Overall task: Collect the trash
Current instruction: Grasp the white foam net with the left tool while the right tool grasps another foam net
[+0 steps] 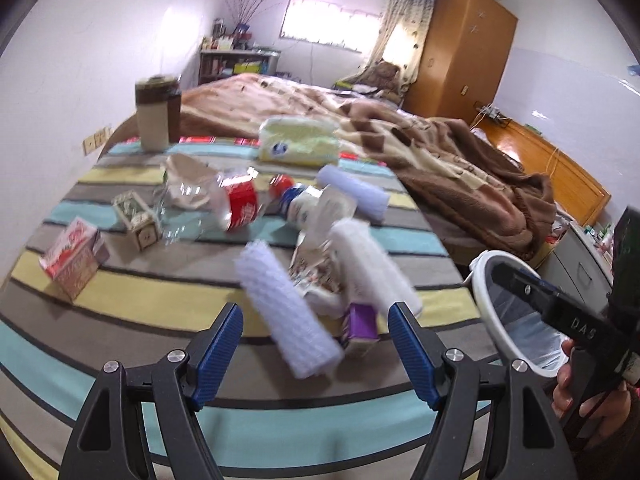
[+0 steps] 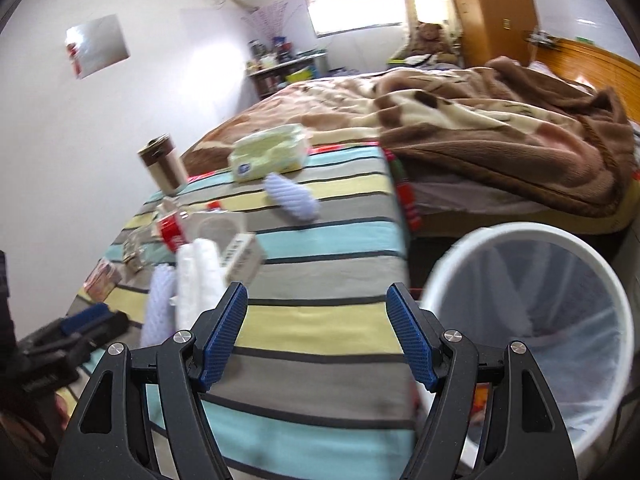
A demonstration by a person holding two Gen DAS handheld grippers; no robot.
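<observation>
Trash lies scattered on a striped cloth [image 1: 132,280] over the bed end. My left gripper [image 1: 316,330] is open, its jaws either side of a lavender foam net sleeve [image 1: 286,312] and a purple carton [image 1: 362,322], not touching. Further off lie a white foam sleeve [image 1: 370,268], a crushed red-label bottle [image 1: 240,202] and a white bottle with a red cap [image 1: 298,202]. My right gripper [image 2: 316,326] is open and empty above the cloth [image 2: 320,320], beside the white lined trash bin [image 2: 532,320]. The bin also shows in the left wrist view [image 1: 486,300].
A red-and-white box [image 1: 72,260], a small patterned box [image 1: 138,220], a brown-and-cream cylinder [image 1: 156,114], a yellow tissue pack [image 1: 298,142] and another lavender sleeve [image 1: 354,192] sit on the cloth. A brown blanket [image 1: 440,152] covers the bed behind. A wooden wardrobe [image 1: 460,48] stands at the back.
</observation>
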